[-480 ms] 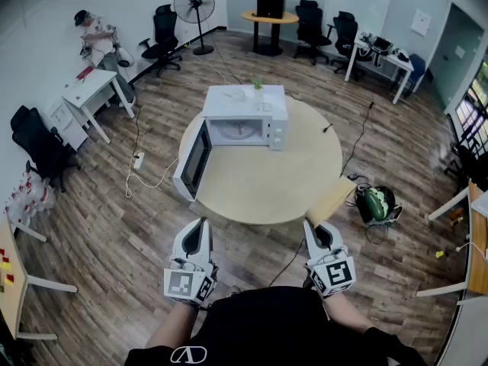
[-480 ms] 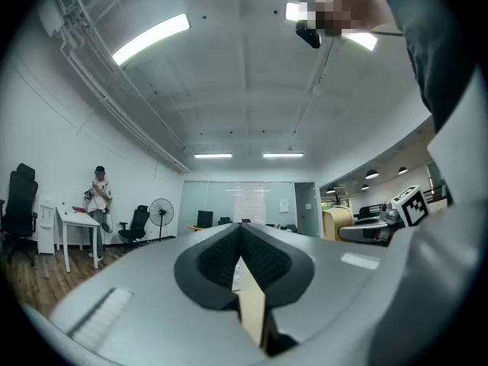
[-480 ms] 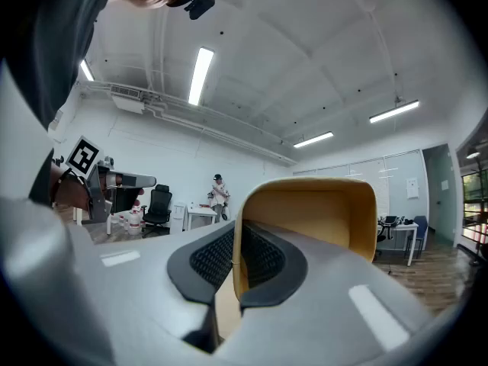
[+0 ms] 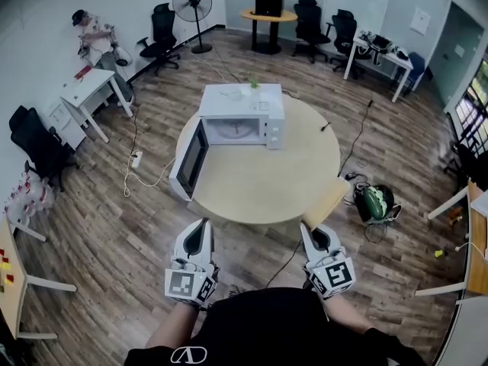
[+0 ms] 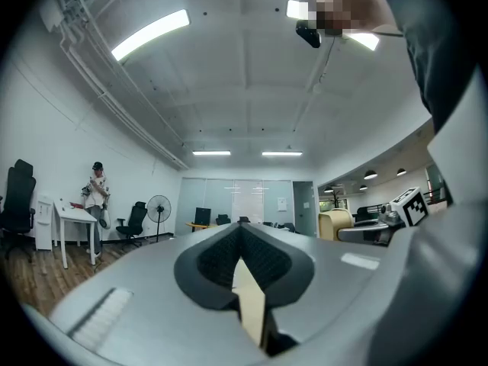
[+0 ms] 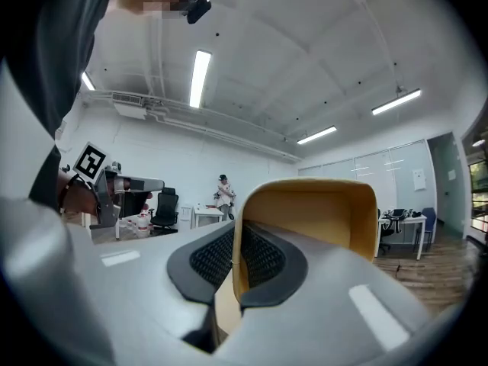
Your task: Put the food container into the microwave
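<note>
The white microwave stands at the far side of the round wooden table, its door swung open to the left. A tan, shallow food container hangs over the table's near right edge, and my right gripper is shut on its wall. In the right gripper view the yellow container rises just past the jaws of the right gripper, which pinch its rim. My left gripper is held below the table's near edge, short of the door, with its jaws together and nothing in them, as the left gripper also appears in its own view.
A green bag lies on the floor right of the table, and a cable runs under it. A power strip and cord lie left of the door. A person stands by a white desk at back left, near a fan.
Almost nothing differs: both grippers stay close to my body, and the right one with the container has edged slightly left. The microwave door stays open.
</note>
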